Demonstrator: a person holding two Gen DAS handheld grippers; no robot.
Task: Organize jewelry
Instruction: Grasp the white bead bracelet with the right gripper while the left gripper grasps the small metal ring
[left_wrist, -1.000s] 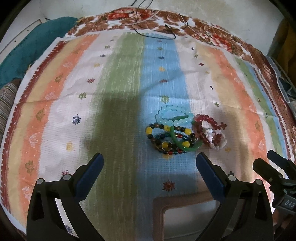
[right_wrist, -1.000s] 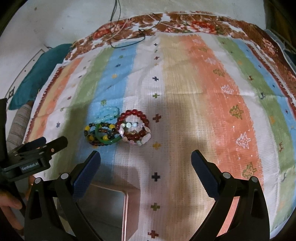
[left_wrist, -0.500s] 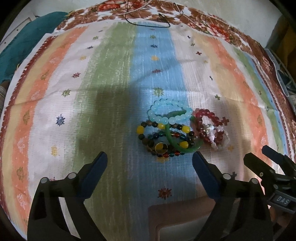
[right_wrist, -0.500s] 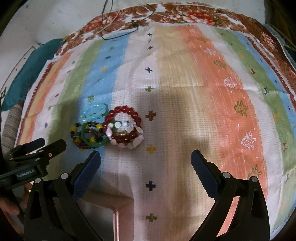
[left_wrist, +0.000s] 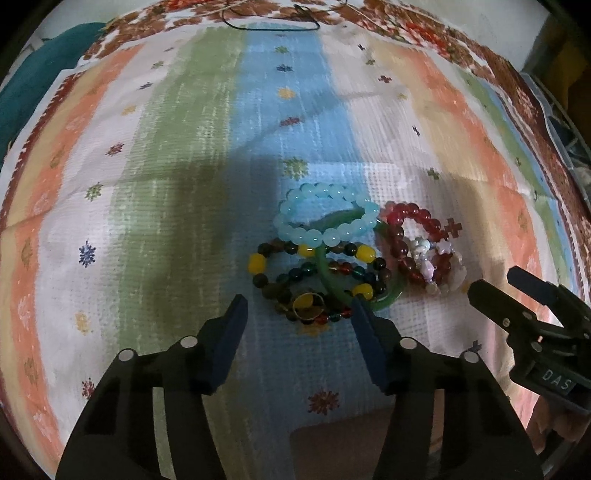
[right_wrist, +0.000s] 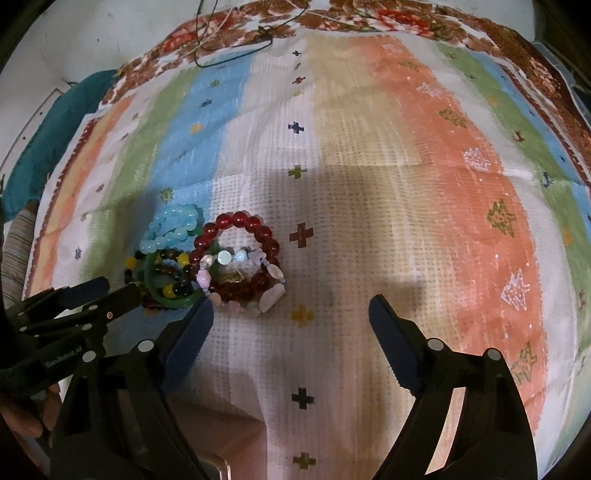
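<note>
A pile of bracelets lies on the striped cloth (left_wrist: 166, 177). It holds a light blue bead bracelet (left_wrist: 325, 218), a green bangle (left_wrist: 380, 299), a dark multicolour bead bracelet (left_wrist: 280, 277) with yellow beads, a red bead bracelet (left_wrist: 410, 218) and a pale stone bracelet (left_wrist: 443, 273). My left gripper (left_wrist: 297, 314) is open, its tips at the near edge of the pile around the dark beads. My right gripper (right_wrist: 290, 314) is open and empty, its left finger beside the pale stone bracelet (right_wrist: 269, 295) and red bracelet (right_wrist: 236, 221).
A brownish box (left_wrist: 343, 446) lies at the near edge under the grippers and also shows in the right wrist view (right_wrist: 221, 454). A black cord (left_wrist: 273, 22) lies at the cloth's far end. A teal cloth (right_wrist: 44, 147) lies at the left.
Both grippers have moved forward and down toward the bracelet pile. The left gripper's jaws have narrowed and now reach the pile's near edge. The bracelets have not moved.
</note>
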